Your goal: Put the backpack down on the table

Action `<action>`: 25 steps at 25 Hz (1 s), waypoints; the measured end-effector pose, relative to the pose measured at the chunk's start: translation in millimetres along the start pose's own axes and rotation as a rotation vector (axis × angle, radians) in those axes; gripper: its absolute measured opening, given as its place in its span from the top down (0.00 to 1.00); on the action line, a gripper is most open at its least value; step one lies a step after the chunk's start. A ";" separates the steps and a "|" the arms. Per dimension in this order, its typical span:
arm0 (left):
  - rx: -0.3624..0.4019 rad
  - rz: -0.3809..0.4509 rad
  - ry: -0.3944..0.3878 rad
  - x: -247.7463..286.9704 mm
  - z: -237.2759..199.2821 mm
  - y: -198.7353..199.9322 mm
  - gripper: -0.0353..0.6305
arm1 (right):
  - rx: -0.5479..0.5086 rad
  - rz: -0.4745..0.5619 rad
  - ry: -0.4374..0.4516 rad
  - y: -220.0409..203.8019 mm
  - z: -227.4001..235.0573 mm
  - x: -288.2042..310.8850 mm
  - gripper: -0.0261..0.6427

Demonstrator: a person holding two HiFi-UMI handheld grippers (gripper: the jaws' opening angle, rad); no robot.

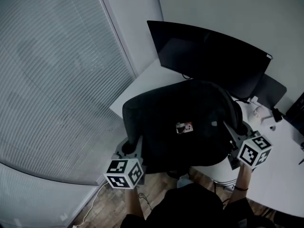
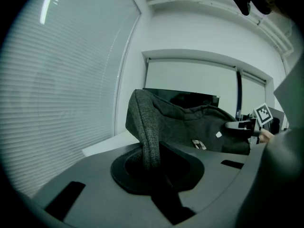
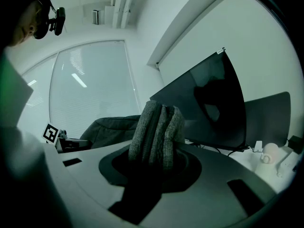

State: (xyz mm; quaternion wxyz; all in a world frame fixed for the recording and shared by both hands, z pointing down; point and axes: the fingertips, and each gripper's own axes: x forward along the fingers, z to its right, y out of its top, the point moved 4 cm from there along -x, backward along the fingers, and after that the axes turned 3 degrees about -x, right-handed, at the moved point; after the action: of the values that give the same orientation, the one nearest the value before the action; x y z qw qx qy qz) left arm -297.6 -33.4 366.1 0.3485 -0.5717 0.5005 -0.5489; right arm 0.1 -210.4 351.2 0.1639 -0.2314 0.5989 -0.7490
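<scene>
The backpack (image 1: 185, 127) is held between two grippers so that its weight is shared at both sides and it can be kept level for setting down. The left gripper (image 2: 151, 158) is closed on a thin fold of the grey fabric at the pack's left edge. The right gripper (image 3: 156, 148) is clamped on a thicker bunch of several folded layers, so its jaws are kept wider apart by the cloth. The pack is seen over the near left corner of the table (image 1: 142, 85), in front of the monitor (image 1: 209, 56), with its lower part overhanging the tabletop's near edge toward the person. Whether its underside is touching the tabletop cannot be told; it is judged not yet set down, since both grips are kept on it. The pack is made of dark, heathered woven cloth, rounded and slack, with creases gathered toward each pinch. A small printed label (image 1: 184, 127) is carried on its upper face, and a tiny pale tag (image 1: 214, 124) is seen beside that.
</scene>
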 end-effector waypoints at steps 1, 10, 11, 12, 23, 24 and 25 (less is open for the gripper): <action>0.002 -0.002 -0.007 7.1 -3.2 3.6 0.87 | 0.003 0.002 -0.007 1.8 2.2 5.2 0.80; 0.020 -0.037 -0.082 73.5 -18.6 21.9 0.87 | 0.033 0.005 -0.092 5.2 28.4 34.7 0.80; 0.024 -0.042 -0.091 80.8 -19.3 22.3 0.87 | 0.037 0.005 -0.102 3.8 32.2 37.2 0.80; 0.028 -0.048 -0.099 88.2 -20.2 22.4 0.87 | 0.040 0.004 -0.112 2.4 35.9 40.0 0.80; 0.035 -0.155 -0.180 169.6 -40.3 3.4 0.87 | 0.112 -0.039 -0.211 -33.7 67.5 77.6 0.80; 0.035 -0.168 -0.184 176.1 -41.8 -0.2 0.87 | 0.121 -0.046 -0.218 -38.6 70.2 80.4 0.80; 0.033 -0.180 -0.188 182.7 -43.1 -4.1 0.87 | 0.128 -0.053 -0.225 -43.2 73.2 83.3 0.80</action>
State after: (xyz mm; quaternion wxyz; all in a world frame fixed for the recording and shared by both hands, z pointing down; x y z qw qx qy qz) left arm -357.8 -200.3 427.5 0.3526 -0.6575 0.4030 -0.5301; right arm -28.6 -304.2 418.6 0.2245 -0.3189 0.5213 -0.7591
